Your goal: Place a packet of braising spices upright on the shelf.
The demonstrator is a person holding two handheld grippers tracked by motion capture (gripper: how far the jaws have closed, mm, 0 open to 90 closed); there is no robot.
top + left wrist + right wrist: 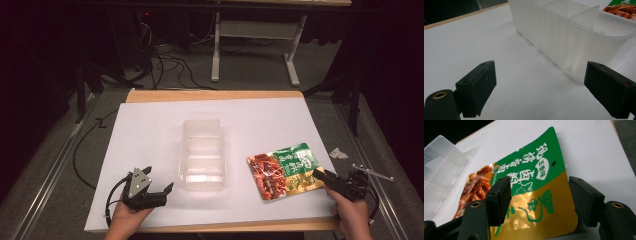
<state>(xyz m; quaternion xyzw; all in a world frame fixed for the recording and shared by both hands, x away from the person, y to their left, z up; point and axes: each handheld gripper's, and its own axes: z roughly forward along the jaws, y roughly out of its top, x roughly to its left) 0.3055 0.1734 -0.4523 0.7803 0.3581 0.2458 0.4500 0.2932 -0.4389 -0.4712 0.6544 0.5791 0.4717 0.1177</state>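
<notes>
A flat food pouch [284,169] in green, gold and red lies on the white sheet, right of centre. My right gripper [321,176] is open at the pouch's near right edge; in the right gripper view its jaws straddle the gold corner of the pouch [536,195] without closing on it. A clear plastic box [202,153] with inner dividers stands in the middle of the sheet. My left gripper [161,189] is open at the front left, near the box's front left corner; the box [571,37] stands ahead and to the right in the left gripper view.
The white sheet [150,130] covers a wooden tabletop. A crumpled scrap [338,153] lies just off the sheet's right edge. Cables and a white table frame [255,40] are on the dark floor beyond the far edge.
</notes>
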